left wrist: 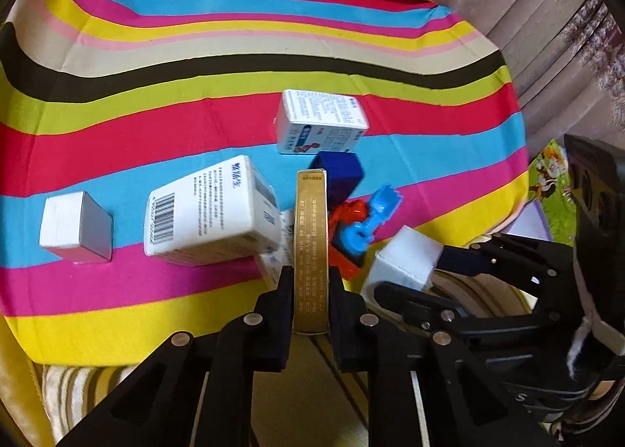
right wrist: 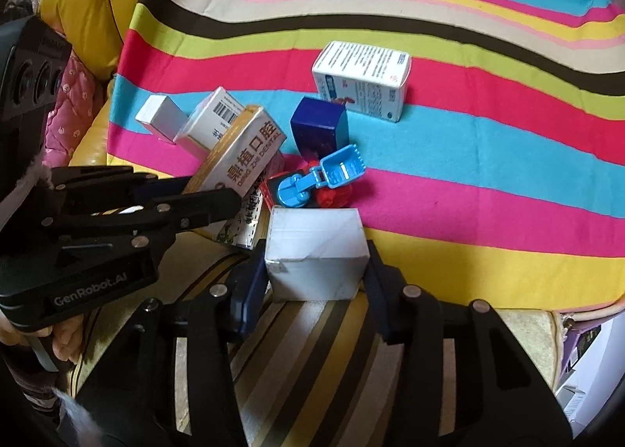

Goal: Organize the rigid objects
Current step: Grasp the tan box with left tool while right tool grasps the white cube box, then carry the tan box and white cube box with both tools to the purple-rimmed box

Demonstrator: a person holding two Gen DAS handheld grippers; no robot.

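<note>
- Cardboard is what I am handling on both sides: my left gripper (left wrist: 310,283) is clamped on the narrow edges of a flat gold cardboard carton with printed lettering (left wrist: 310,236), and my right gripper (right wrist: 316,271) has its pads against the two end faces of a plain white cardboard box (right wrist: 316,251).
- Both boxes sit at the near edge of the rainbow-striped cloth (left wrist: 234,36), just beside a red and blue plastic toy digger (left wrist: 361,222) that I take as my landmark: the gold carton on its left in the left wrist view, the white box on its near side.
- I judge both light and probably hollow, stiff along the folds but easy to dent in the panels, so a grip near the corners and edges seems safest.
- The gold carton is held by its thin sides near one end, so its long free end may swing or pivot when lifted.
- The white box has matte faces and should not slip much.
- Beyond the digger stands a dark blue box (left wrist: 340,173), and farther still a white box with blue print (left wrist: 320,122); left of it lie a white barcoded carton (left wrist: 211,216) and a small grey-and-white box (left wrist: 74,228).
</note>
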